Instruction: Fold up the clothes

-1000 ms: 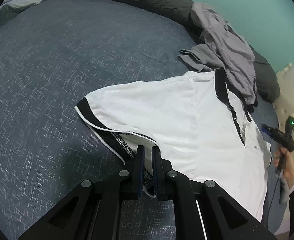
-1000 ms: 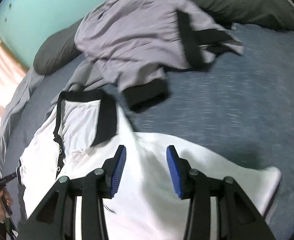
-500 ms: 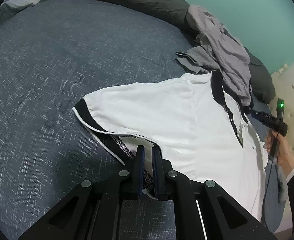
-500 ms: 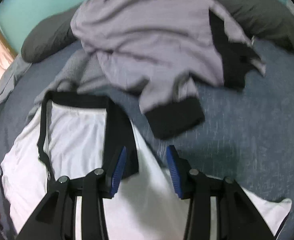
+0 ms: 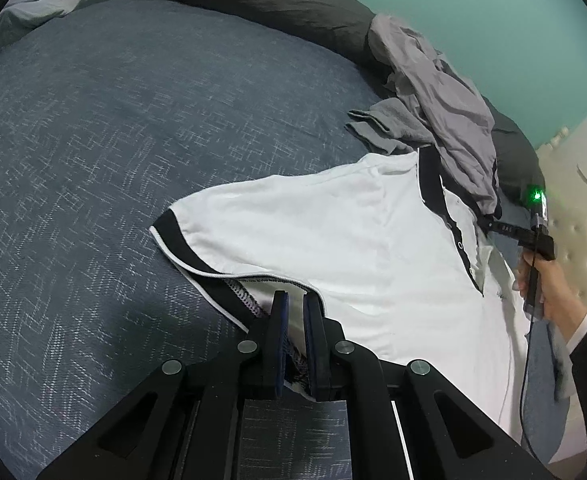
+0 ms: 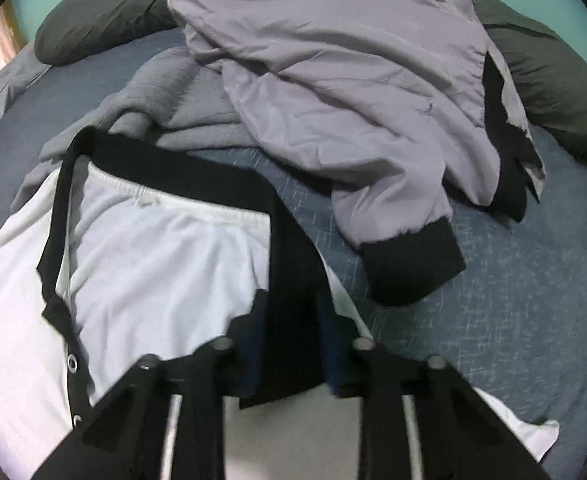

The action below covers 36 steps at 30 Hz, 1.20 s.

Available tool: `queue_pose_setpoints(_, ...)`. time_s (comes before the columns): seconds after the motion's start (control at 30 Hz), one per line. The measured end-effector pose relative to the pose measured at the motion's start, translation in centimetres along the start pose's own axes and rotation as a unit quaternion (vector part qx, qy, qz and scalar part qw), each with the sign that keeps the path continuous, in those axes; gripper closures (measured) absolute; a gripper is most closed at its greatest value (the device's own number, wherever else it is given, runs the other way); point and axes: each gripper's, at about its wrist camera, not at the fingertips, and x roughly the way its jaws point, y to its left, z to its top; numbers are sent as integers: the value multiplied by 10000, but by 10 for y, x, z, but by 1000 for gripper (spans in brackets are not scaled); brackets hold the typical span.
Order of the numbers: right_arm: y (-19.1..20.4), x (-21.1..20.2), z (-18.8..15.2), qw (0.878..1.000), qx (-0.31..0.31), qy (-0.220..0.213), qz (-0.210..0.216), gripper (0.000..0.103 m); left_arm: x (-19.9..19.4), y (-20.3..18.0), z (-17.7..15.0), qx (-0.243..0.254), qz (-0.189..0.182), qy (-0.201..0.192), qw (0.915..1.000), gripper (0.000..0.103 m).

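My left gripper (image 5: 295, 320) pinches the white polo shirt (image 5: 333, 240) by its sleeve; my right gripper (image 6: 289, 344), jaws apart, straddles its black collar (image 6: 289, 240), which runs straight ahead.

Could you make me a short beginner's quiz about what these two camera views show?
1. True or false: the left gripper is shut on the white polo shirt.
2. What does the right gripper straddle? A) the shirt's black collar B) the grey jacket C) a dark pillow
3. Fill in: the grey jacket's cuff is ____ in colour.

Key: 1 true; 2 A; 3 black.
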Motion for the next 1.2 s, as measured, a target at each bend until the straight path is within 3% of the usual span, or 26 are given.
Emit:
queue_pose_setpoints(0.17, -9, -5, 15, 9996, 201, -200, 54, 100, 2, 4, -2, -38, -6, 20, 10000, 95)
queue_pose_setpoints(0.57, 2, 5, 49, 9984, 203, -434, -310, 101, 1, -5, 0, 62, -186, -3, 9998, 95)
queue_pose_setpoints(0.67, 13, 8, 56, 9984, 76, -524, -214, 101, 2, -4, -1, 45, -197, 1, 9998, 95)
queue_pose_setpoints(0.83, 21, 31, 47, 10000, 39, -49, -68, 101, 1, -2, -4, 11, -209, 28, 9998, 95)
queue_pose_setpoints(0.97, 8, 16, 44, 9986, 131, -329, 393, 100, -4, 1, -5, 7, -155, 10, 9999, 95)
queue_pose_setpoints(1.07, -19, -13, 39, 9933, 411, -707, 818, 95, -6, 2, -8, -40, -142, 24, 9999, 95)
queue_pose_setpoints(1.13, -41, -34, 32, 9893, 582, -933, 961, 80, -8, 1, -9, -55, -144, 31, 9999, 95)
queue_pose_setpoints(1.2, -61, -48, 18, 9894, 594, -963, 905, 74, -11, -3, -10, -25, -136, 23, 9999, 94)
